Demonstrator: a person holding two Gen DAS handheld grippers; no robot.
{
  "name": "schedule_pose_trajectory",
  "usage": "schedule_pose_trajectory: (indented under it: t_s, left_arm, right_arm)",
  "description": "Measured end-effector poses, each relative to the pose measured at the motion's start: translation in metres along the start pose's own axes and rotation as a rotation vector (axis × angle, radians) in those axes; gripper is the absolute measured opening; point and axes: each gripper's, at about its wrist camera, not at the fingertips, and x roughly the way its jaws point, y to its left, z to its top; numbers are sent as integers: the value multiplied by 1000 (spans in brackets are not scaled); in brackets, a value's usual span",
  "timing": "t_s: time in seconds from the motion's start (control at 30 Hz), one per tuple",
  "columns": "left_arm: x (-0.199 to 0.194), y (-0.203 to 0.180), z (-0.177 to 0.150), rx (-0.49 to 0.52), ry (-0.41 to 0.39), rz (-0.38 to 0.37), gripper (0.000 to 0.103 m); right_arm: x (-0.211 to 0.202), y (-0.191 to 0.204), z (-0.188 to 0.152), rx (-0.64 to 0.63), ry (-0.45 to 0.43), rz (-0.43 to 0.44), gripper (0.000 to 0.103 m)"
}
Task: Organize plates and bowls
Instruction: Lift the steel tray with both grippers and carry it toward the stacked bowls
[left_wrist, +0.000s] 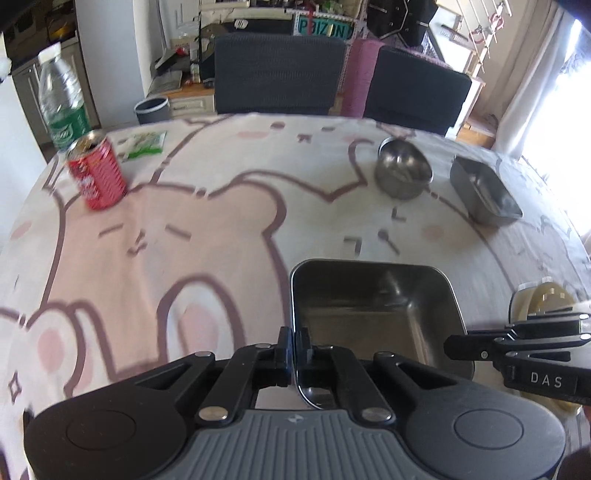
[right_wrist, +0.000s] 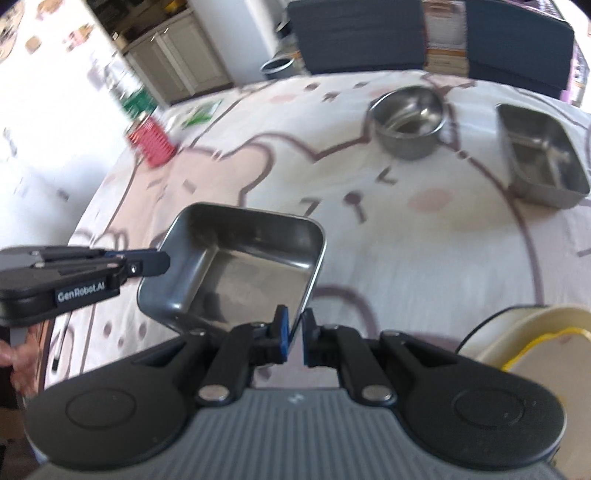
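A square steel tray (left_wrist: 373, 310) (right_wrist: 236, 266) is held between both grippers and tilts slightly above the tablecloth. My left gripper (left_wrist: 294, 345) is shut on the tray's left rim, and in the right wrist view this gripper (right_wrist: 160, 263) comes in from the left. My right gripper (right_wrist: 294, 334) is shut on the opposite rim near a corner, and in the left wrist view it (left_wrist: 453, 347) reaches in from the right. Farther back stand a round steel bowl (left_wrist: 403, 170) (right_wrist: 408, 118) and a second square steel tray (left_wrist: 484, 192) (right_wrist: 543, 158).
A cream plate (left_wrist: 543, 299) (right_wrist: 535, 332) lies at the near right. A red can (left_wrist: 98, 171) (right_wrist: 151, 144), a water bottle (left_wrist: 62, 103) and a green packet (left_wrist: 144, 144) stand at the far left. Two dark chairs (left_wrist: 277, 74) face the table's far edge.
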Motion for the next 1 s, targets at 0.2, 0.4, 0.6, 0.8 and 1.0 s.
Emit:
schedule_pose_trajectory:
  t_s: [0.2, 0.4, 0.6, 0.8, 1.0]
  left_arm:
    - [-3, 4, -24, 8, 55, -30, 4]
    - [2, -8, -31, 19, 84, -79, 5]
    - [18, -24, -38, 106, 140, -65, 6]
    - [22, -15, -39, 105, 145, -38, 6]
    - [28, -1, -42, 93, 169, -3, 6]
  right_arm:
    - [6, 13, -11, -60, 63, -18, 9]
    - [1, 8, -21, -71, 83, -33, 9]
    - [2, 0, -35, -92, 131, -64, 9]
    - [13, 9, -40, -132, 153, -80, 9]
    - [19, 26, -39, -163, 151, -58, 9]
